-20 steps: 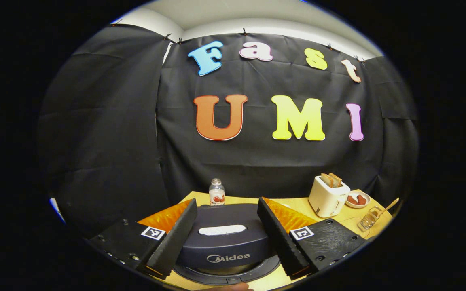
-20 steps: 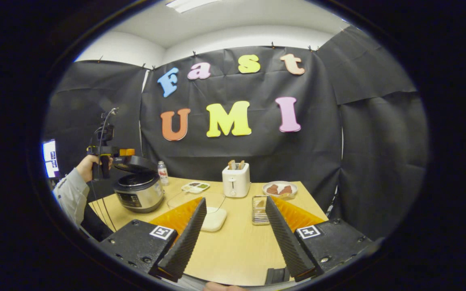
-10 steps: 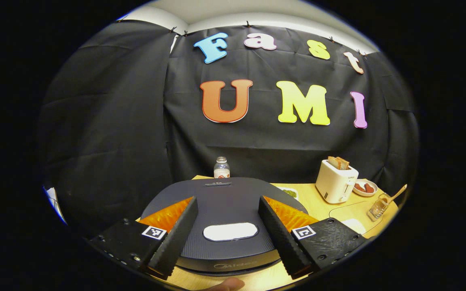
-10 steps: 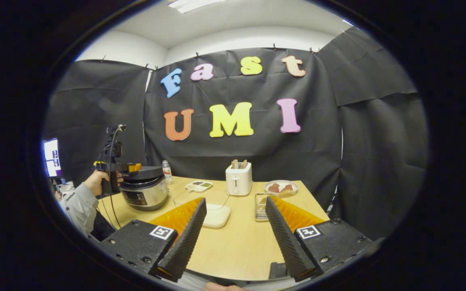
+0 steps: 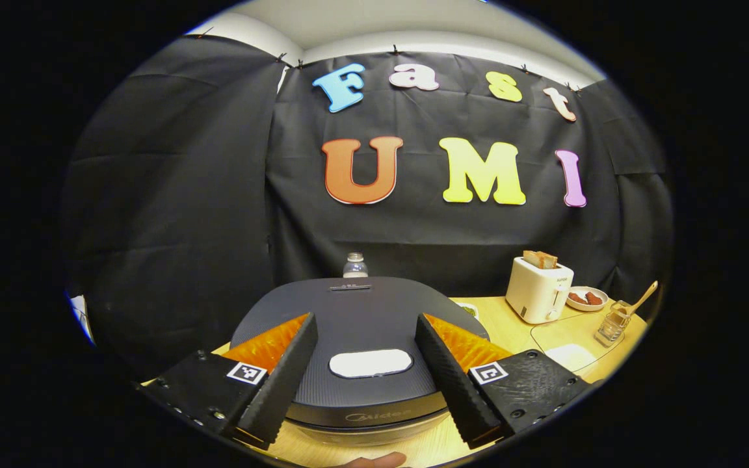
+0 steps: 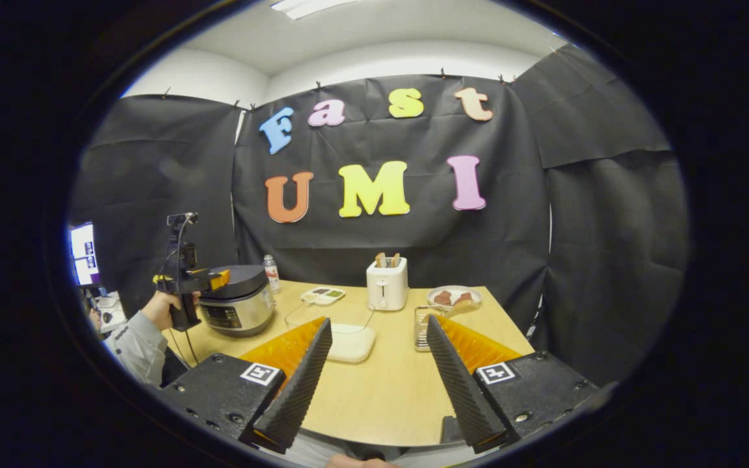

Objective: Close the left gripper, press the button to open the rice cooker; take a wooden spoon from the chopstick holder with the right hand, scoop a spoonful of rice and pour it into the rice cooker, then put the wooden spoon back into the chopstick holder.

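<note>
Inspection, left side: one second ago the rice cooker (image 5: 361, 351) stood with its lid raised; half a second ago the lid was coming down, and now it lies flat and shut beneath my left gripper (image 5: 365, 383), low in the centre of the left gripper view. My left gripper's fingers stand spread, nothing between them, hovering over the pale oval panel (image 5: 370, 363) on the lid. In the right gripper view the cooker (image 6: 236, 307) sits at centre left, lid down.

Finding: the cooker is closed, so the opening step is outstanding. I judge that I must first bring the left fingers together, then press the release button; I cannot tell which feature is that button.

Right side: my right gripper (image 6: 374, 380) hangs released and empty over the table (image 6: 381, 403), bottom centre. The wooden spoon (image 5: 641, 304) leans in the chopstick holder (image 5: 612, 325) at the far right of the left gripper view. The spoon has not been taken.
</note>
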Available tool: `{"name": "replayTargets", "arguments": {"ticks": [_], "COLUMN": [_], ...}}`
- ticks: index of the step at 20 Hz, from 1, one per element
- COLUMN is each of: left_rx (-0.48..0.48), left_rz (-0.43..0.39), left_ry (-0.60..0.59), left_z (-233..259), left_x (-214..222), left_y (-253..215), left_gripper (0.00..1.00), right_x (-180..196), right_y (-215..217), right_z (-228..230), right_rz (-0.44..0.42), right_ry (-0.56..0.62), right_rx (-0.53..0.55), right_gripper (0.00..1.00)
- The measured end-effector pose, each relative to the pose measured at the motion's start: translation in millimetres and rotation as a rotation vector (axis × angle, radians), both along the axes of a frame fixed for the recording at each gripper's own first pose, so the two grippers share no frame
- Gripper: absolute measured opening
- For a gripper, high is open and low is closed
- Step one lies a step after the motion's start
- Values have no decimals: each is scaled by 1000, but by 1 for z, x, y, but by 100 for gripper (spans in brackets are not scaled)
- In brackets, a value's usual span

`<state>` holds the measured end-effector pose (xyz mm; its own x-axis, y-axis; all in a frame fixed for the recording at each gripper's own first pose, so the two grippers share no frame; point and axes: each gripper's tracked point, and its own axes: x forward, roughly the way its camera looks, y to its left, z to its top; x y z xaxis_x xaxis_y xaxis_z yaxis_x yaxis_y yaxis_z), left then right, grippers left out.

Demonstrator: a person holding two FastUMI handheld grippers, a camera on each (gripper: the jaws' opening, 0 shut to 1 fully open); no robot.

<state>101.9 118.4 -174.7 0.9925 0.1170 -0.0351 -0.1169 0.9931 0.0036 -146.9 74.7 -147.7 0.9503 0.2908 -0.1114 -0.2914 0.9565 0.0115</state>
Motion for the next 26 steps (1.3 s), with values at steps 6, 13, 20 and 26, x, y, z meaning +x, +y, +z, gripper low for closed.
{"name": "replayTargets", "arguments": {"ticks": [6, 13, 20, 26], "left_rx": [-12, 10, -22, -92], "left_rz": [18, 32, 0, -50], "left_ry": [-7, -8, 63, -30], "left_z": [-8, -5, 5, 38], "left_x": [-7, -18, -49, -104], "left_y": [-3, -7, -30, -51], "left_gripper": [99, 96, 93, 93], "right_x": [-1, -3, -3, -10], "right_y": [10, 14, 11, 2], "right_z": [-9, 1, 14, 31], "right_rz": [23, 29, 12, -4], "right_ry": [23, -4, -40, -68], "right_rx": [-18, -37, -33, 11], "right_gripper": [95, 95, 95, 95]}}
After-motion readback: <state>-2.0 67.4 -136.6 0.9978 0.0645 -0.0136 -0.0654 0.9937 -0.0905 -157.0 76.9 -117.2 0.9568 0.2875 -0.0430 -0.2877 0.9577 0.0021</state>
